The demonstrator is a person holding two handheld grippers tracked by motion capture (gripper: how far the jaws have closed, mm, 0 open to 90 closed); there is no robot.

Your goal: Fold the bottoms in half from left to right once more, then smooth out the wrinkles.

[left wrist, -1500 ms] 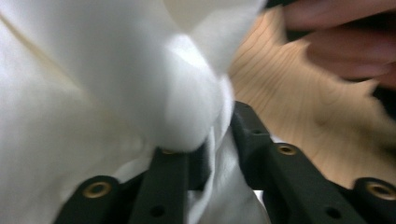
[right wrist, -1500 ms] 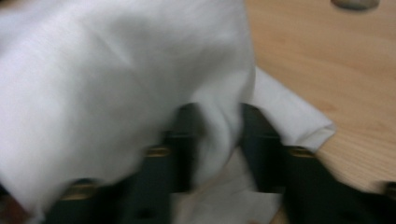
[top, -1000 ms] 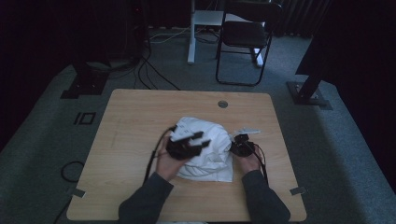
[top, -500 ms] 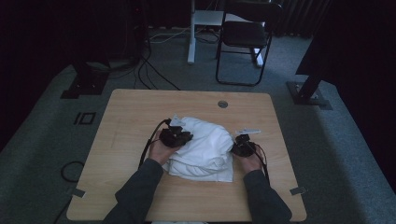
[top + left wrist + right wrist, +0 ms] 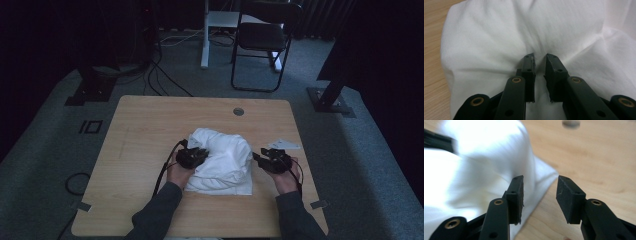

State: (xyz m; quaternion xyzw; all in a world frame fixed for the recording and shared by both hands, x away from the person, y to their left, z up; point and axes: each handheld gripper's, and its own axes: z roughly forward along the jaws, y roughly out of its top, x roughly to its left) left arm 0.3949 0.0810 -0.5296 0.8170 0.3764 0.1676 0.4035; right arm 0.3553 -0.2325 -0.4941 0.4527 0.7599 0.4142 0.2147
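L claw (image 5: pixel 539 65) came down, clenched on white cloth (image 5: pixel 222 160) | R claw (image 5: pixel 539 192) let go, spread beside it | fold set, regrip next

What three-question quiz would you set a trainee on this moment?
1. True or false: the left tongs pinch a fold of the white cloth.
2. The right tongs are: A shut on the cloth; B open; C shut on a card.
3. What does the cloth rest on?
Key: 1 true; the jaws have just been closing on it. 2 B; the jaws have just been opening, with nothing gripped. 3 the wooden table.
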